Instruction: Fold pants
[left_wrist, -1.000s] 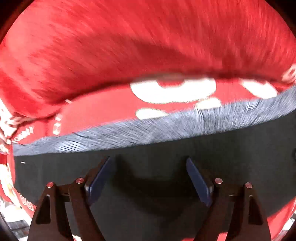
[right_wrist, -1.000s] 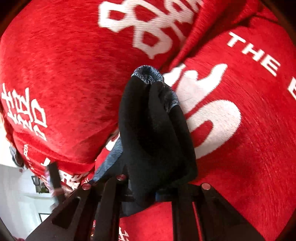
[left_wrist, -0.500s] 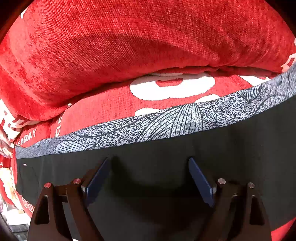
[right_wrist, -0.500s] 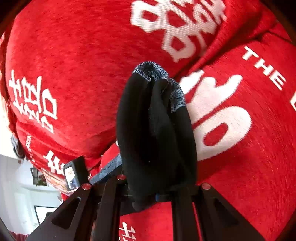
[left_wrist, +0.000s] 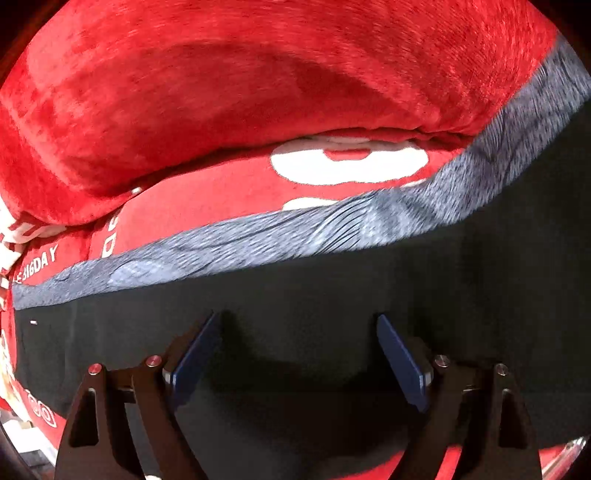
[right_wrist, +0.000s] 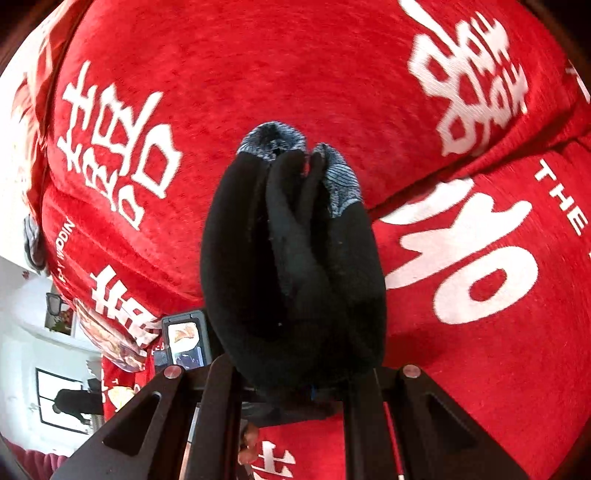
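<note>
Since half a second ago the grey patterned band (left_wrist: 295, 236) has blurred and tilted up to the right beyond the left gripper (left_wrist: 295, 354), whose blue pads (left_wrist: 195, 354) stand spread over the flat black pants (left_wrist: 295, 295). The right gripper (right_wrist: 291, 380) keeps pinching a bunched black fold (right_wrist: 291, 266), apparently the same pants. Beyond lies plush red lettered fabric (right_wrist: 480, 332).

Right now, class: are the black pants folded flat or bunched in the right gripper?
Bunched: the right gripper clamps the black pants in thick gathered folds.

Black pants (right_wrist: 291, 266), seemingly grey-patterned hem (left_wrist: 295, 236)
</note>
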